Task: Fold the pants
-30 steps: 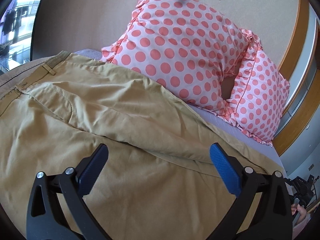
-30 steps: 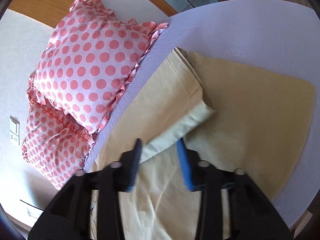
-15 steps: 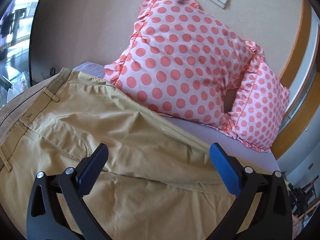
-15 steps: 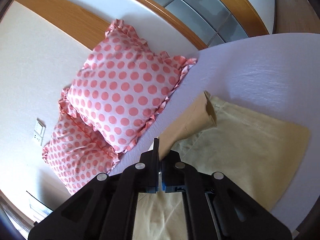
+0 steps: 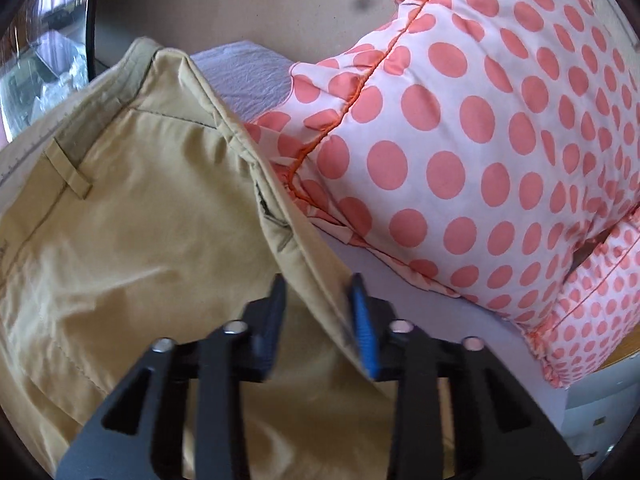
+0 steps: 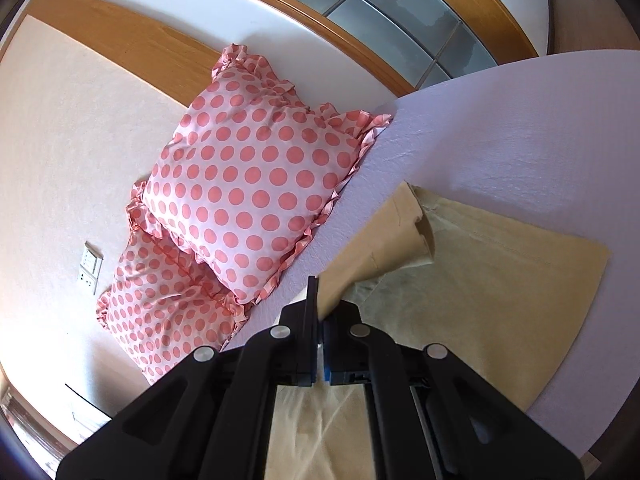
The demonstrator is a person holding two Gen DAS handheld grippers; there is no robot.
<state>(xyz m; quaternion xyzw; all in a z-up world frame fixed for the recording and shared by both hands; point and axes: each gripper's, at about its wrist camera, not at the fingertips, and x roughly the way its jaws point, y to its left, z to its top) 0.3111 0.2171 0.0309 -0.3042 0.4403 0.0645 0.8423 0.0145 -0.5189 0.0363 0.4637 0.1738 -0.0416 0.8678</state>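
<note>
Tan pants (image 5: pixel 132 216) lie on a lilac bed. In the left wrist view the waistband with a belt loop (image 5: pixel 68 172) is at the upper left. My left gripper (image 5: pixel 318 312) has its jaws narrowed around the pants' side edge (image 5: pixel 304 256), which runs between the blue pads; a gap still shows. In the right wrist view my right gripper (image 6: pixel 320 312) is shut on the edge of the upper leg (image 6: pixel 376 248) and lifts it off the lower leg (image 6: pixel 500 280), which lies flat.
Two pink polka-dot pillows (image 5: pixel 480 128) lean against the beige wall just beyond the pants; they also show in the right wrist view (image 6: pixel 248 184). The lilac sheet (image 6: pixel 520 120) extends to the right. A wooden-framed window (image 6: pixel 400 12) is behind the bed.
My left gripper moved forward toward the pillow side and its jaws closed from wide open around the pants' edge. My right gripper stayed shut and raised the leg edge a little more.
</note>
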